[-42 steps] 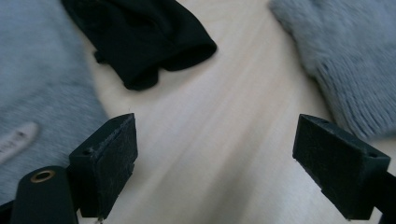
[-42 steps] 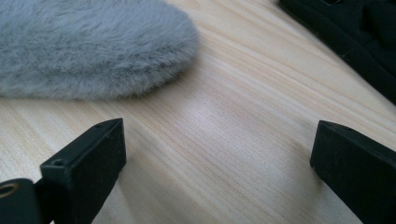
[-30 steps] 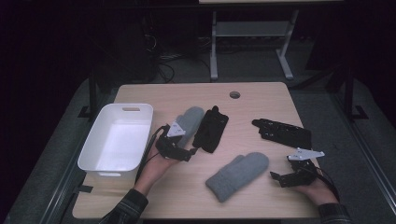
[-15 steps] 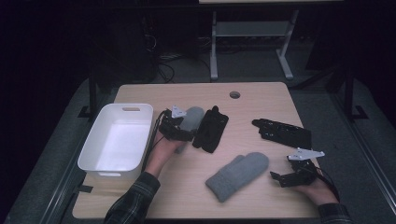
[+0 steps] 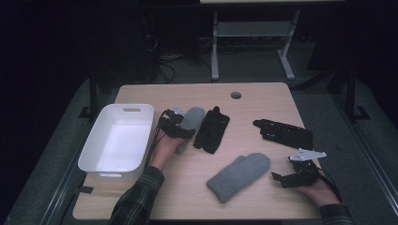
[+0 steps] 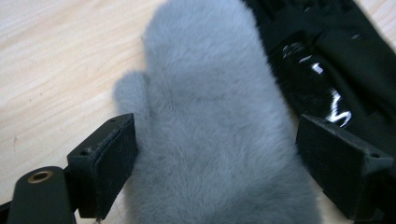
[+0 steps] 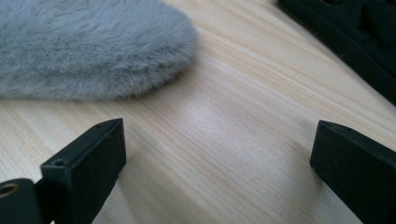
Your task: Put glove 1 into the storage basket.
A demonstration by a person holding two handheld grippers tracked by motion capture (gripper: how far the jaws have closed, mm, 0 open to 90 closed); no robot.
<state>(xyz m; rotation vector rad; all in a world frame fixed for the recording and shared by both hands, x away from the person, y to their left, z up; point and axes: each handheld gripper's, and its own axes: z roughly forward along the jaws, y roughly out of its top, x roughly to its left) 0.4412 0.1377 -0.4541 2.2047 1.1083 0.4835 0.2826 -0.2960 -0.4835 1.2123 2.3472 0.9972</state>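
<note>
A grey furry mitten (image 6: pixel 210 107) lies on the wooden table (image 5: pixel 263 101), thumb to its left, beside a black glove (image 6: pixel 336 56). My left gripper (image 6: pixel 219 163) is open and straddles the mitten near its cuff; the left pad (image 6: pixel 109 161) touches the fur. From above, the left gripper (image 5: pixel 179 124) sits over that mitten (image 5: pixel 193 116), just right of the white bin. A second grey mitten (image 5: pixel 239 176) lies at front centre. My right gripper (image 5: pixel 281 178) rests open beside it, with bare wood between its jaws (image 7: pixel 219 172) and the mitten's tip (image 7: pixel 93 46) ahead to the left.
A white plastic bin (image 5: pixel 117 140) stands at the table's left. One black glove (image 5: pixel 212 129) lies by the far mitten, another black glove (image 5: pixel 284 133) at right, its edge (image 7: pixel 355 32) seen from the right gripper. A cable hole (image 5: pixel 235 95) sits near the back edge.
My left gripper has moved forward over the far grey mitten, and its jaws now straddle it. The right gripper has stayed put.
</note>
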